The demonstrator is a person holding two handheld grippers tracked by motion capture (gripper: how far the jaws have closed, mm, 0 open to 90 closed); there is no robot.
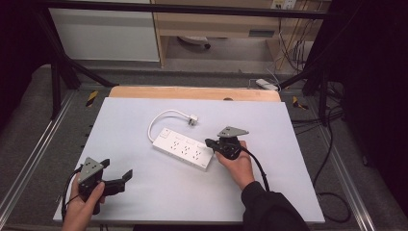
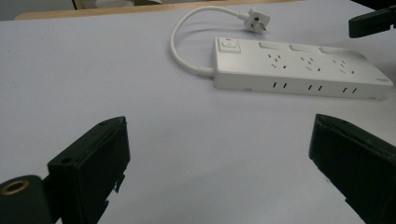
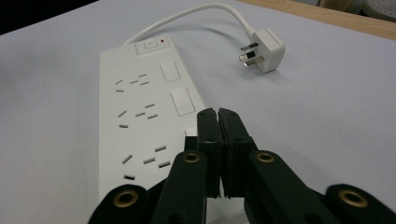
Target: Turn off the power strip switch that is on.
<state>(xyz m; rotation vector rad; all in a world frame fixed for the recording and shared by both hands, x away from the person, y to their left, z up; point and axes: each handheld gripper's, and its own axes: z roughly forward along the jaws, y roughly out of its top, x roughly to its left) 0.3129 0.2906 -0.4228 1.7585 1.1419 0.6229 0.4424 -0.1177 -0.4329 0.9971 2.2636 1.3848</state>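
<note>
A white power strip [image 1: 185, 148] [image 2: 299, 70] [image 3: 140, 116] lies flat at the middle of the white table [image 1: 144, 202], its short cord curling to a white plug [image 1: 193, 119] [image 2: 256, 19] [image 3: 266, 49] behind it. My right gripper [image 1: 208, 142] [image 3: 218, 112] is shut with nothing between its jaws, and its tips hover over the switch at the strip's right end; I cannot tell whether they touch. It also shows in the left gripper view [image 2: 371, 21]. Near the table's front left corner my left gripper [image 1: 118, 168] [image 2: 219, 140] is open wide and empty, pointing toward the strip.
A wooden strip [image 1: 192, 92] borders the table's far edge. Black frame bars [image 1: 62, 72] stand at the back corners. Loose cables [image 1: 332, 192] trail on the floor to the right, and a white adapter [image 1: 266, 84] lies behind the table.
</note>
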